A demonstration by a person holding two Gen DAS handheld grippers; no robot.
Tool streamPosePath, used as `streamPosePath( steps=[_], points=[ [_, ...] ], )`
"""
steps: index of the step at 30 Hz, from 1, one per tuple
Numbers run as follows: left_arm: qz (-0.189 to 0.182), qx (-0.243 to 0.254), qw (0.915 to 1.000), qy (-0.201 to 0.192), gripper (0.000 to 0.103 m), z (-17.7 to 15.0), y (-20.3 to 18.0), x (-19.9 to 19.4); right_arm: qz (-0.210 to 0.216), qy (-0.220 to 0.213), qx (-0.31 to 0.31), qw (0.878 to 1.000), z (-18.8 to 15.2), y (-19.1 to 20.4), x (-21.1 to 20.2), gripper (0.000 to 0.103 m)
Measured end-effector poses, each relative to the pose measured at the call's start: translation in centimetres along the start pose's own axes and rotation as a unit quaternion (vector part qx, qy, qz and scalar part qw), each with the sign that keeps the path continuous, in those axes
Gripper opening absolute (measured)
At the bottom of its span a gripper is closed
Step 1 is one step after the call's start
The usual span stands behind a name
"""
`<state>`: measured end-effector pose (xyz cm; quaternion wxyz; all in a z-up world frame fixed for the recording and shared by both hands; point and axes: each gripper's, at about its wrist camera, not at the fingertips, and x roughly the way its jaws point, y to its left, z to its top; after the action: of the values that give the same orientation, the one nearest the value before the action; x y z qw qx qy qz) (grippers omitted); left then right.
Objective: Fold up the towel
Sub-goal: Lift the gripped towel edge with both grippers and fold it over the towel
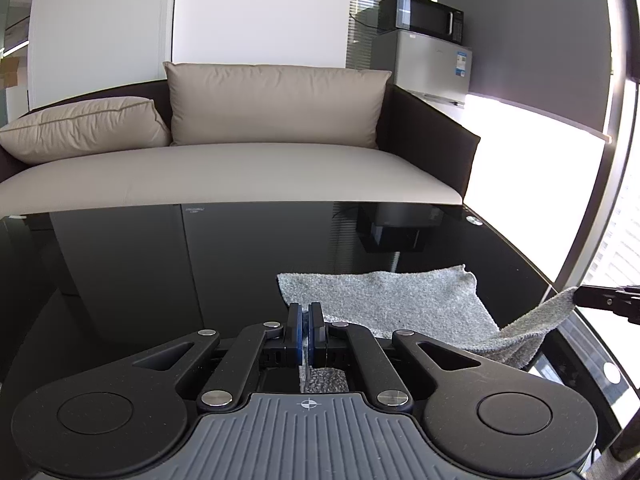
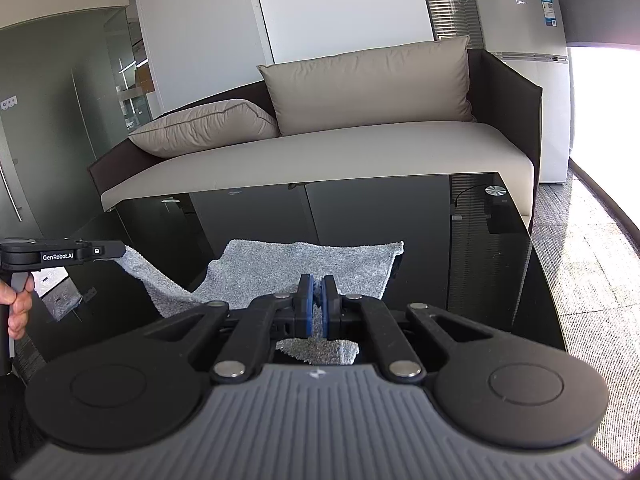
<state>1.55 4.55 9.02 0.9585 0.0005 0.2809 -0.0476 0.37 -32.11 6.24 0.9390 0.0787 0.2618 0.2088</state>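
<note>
A grey towel (image 1: 392,300) lies on a black glass table (image 1: 160,272), its far part flat and its near corners lifted. My left gripper (image 1: 306,312) is shut on the towel's near left corner. My right gripper (image 2: 317,286) is shut on the near right corner of the towel (image 2: 304,268). In the left wrist view the right gripper (image 1: 608,300) shows at the right edge, holding a raised towel corner. In the right wrist view the left gripper (image 2: 64,258) shows at the left edge, pinching the other raised corner.
A beige sofa (image 1: 240,176) with cushions stands just behind the table's far edge. A small fridge (image 1: 424,64) with a microwave (image 1: 420,12) on top stands at the back right. The table's right edge (image 2: 536,264) drops to carpeted floor.
</note>
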Motion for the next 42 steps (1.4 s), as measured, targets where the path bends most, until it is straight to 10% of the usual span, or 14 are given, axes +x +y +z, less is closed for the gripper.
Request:
streamPosePath(
  steps=[42],
  points=[
    [0.034, -0.019, 0.9989, 0.024, 0.003, 2.9, 2.1, 12.4, -0.028, 0.020, 0.012, 0.999, 3.9, -3.5, 13.2, 0.004]
  ],
)
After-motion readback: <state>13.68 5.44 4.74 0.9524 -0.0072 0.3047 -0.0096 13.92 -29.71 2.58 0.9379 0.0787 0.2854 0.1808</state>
